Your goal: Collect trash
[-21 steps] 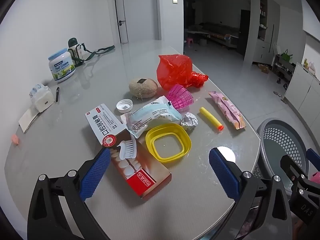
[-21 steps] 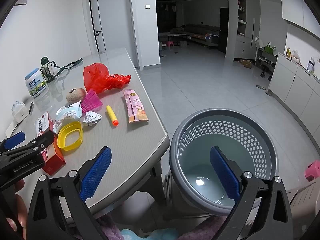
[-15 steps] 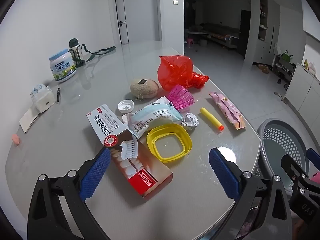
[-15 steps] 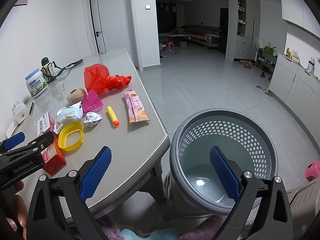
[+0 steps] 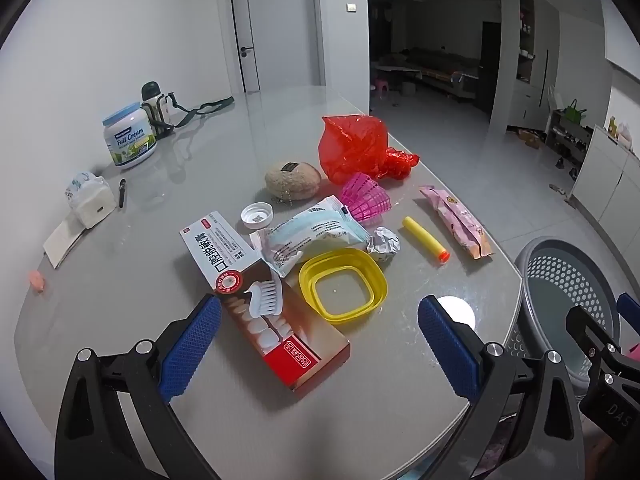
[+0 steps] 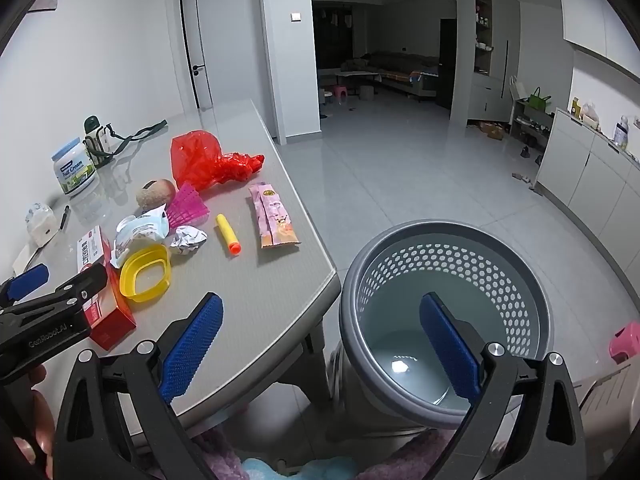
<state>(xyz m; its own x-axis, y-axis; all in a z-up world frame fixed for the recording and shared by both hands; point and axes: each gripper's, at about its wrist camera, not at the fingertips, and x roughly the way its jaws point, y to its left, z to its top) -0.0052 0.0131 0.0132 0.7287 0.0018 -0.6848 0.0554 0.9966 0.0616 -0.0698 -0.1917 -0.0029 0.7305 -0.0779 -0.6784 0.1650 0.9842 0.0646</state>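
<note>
From the left wrist view, the left gripper (image 5: 318, 344) hung over the near part of the worktop (image 5: 120, 280) with its jaws spread wide and nothing between the pads, angled down at the litter, probably so the whole spread could be sized up before a first pick. Taking the yellow tray (image 5: 343, 284) as the landmark: the toothpaste box (image 5: 264, 296) lay just to its left and nearest the jaws, the blue-white wrapper (image 5: 316, 236) overlapped its far rim, the foil ball (image 5: 384, 243) touched its far right corner, and the yellow foam dart (image 5: 425, 239) and pink sachet (image 5: 456, 220) lay further right. Beyond it were the pink mesh piece (image 5: 366, 202), red plastic bag (image 5: 356, 148), round beige pouch (image 5: 293, 180) and white cap (image 5: 257, 215). The tray held nothing that could be made out. A milk-powder tub (image 5: 129, 135) stood well to the far left, apart from the litter.

From the right wrist view, the right gripper (image 6: 318, 344) was also wide open and empty, straddling the worktop's corner and the grey bin (image 6: 444, 320). The bin stood on the floor just beside that corner, well right of the yellow tray, likely placed there for short drops. Its inside looked empty, so collection seemed not yet begun.
</note>
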